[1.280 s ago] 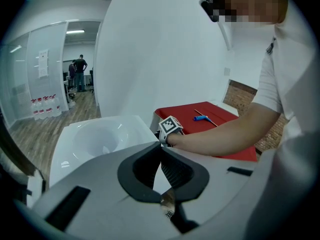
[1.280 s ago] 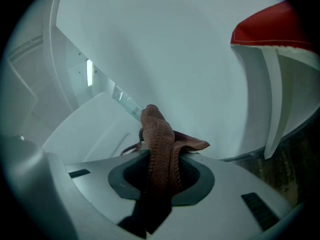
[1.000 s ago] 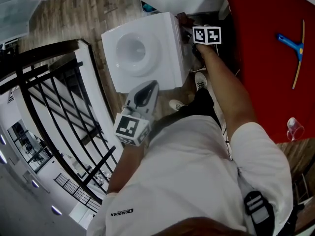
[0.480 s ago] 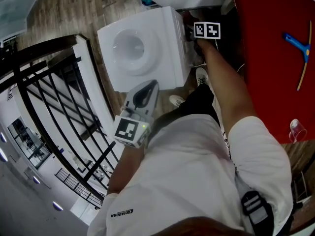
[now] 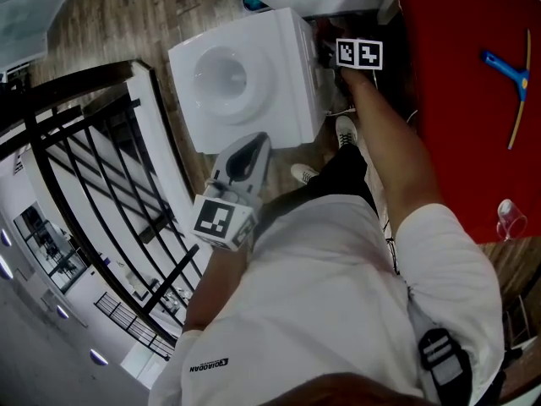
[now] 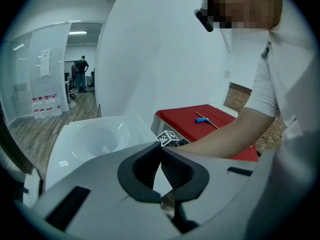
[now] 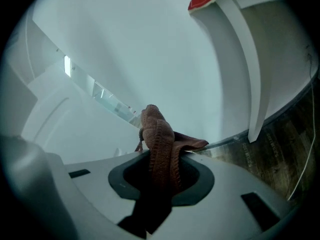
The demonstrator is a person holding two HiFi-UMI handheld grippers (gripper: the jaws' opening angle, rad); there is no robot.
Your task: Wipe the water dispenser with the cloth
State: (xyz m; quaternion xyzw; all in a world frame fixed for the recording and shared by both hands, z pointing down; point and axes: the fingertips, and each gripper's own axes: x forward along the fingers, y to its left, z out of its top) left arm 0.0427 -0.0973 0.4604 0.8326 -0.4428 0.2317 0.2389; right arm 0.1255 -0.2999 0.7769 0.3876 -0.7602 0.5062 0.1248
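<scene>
Below, wood floor (image 5: 127,24) surrounds white dispenser (image 5: 275,100).

On floor (image 5: 110,15): dispenser (image 5: 245,83) btwn railing (image 5: 84,167) (left) & surface (image 5: 456,100) (right); squeegee (image 5: 510,79) on surface; right tongs (image 7: 161,159) w/ cloth (image 7: 157,134) at dispenser's right side, prob. touching; left tongs (image 6: 161,164) before it.

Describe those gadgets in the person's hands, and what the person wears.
The left gripper and right gripper are light grey plastic shells with black ribbed pads. Each carries a white cube printed with black square markers. The person wears a white short-sleeved shirt, dark trousers and white shoes.
</scene>
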